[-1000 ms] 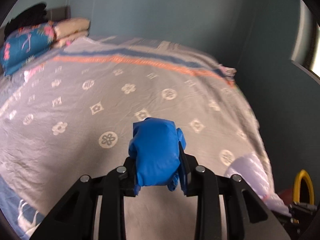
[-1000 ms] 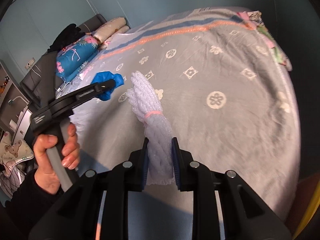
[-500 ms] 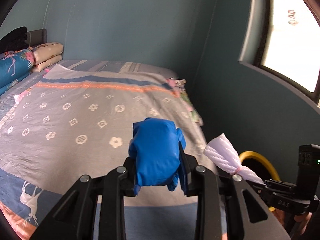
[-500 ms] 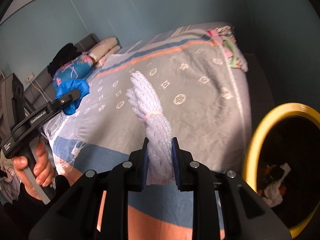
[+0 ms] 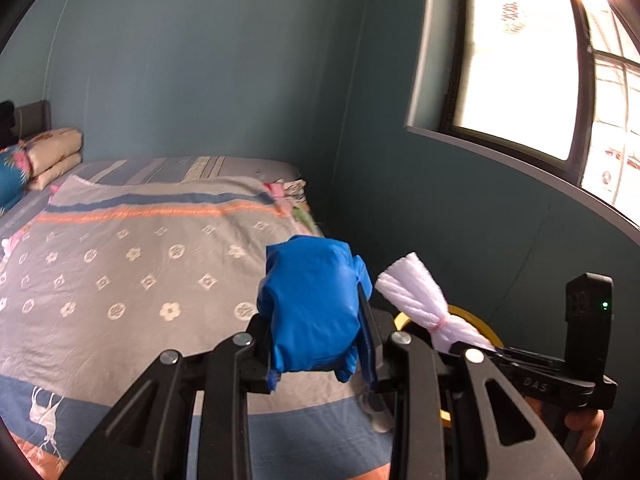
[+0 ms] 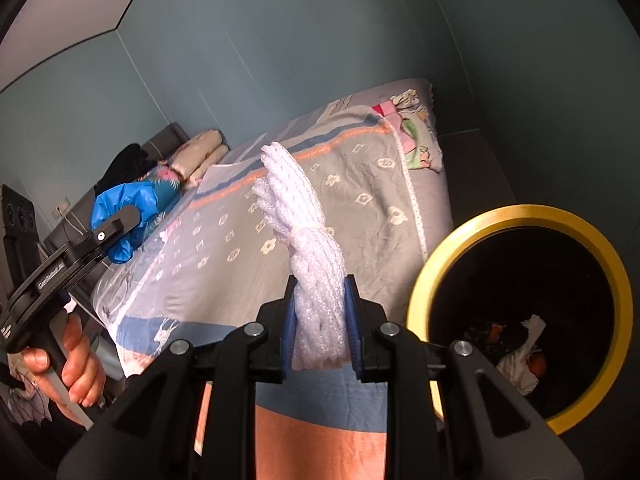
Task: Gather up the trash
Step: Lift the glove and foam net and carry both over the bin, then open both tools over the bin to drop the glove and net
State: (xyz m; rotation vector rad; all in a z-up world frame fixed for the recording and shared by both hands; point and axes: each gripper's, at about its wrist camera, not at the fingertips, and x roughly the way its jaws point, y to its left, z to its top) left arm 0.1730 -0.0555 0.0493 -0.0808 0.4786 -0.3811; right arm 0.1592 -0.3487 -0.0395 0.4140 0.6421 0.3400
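My left gripper point(image 5: 316, 360) is shut on a crumpled blue plastic bag point(image 5: 310, 312) and holds it in the air beside the bed's foot corner; the bag also shows in the right wrist view point(image 6: 124, 216). My right gripper point(image 6: 318, 324) is shut on a white foam net bundle point(image 6: 308, 256) tied with a pink band, also seen in the left wrist view point(image 5: 416, 304). A yellow-rimmed black trash bin point(image 6: 436, 264) stands just right of the right gripper, with trash inside; part of its rim shows in the left wrist view point(image 5: 476, 320).
The bed with a grey patterned cover point(image 5: 132, 268) fills the left and middle. Pillows point(image 5: 52, 156) lie at its head. A teal wall and a window point(image 5: 520, 60) are on the right. A narrow floor gap point(image 6: 472, 160) runs between bed and wall.
Both grippers have swung right, away from over the bed toward the wall side, still holding their items. The bin has come fully into the right wrist view.
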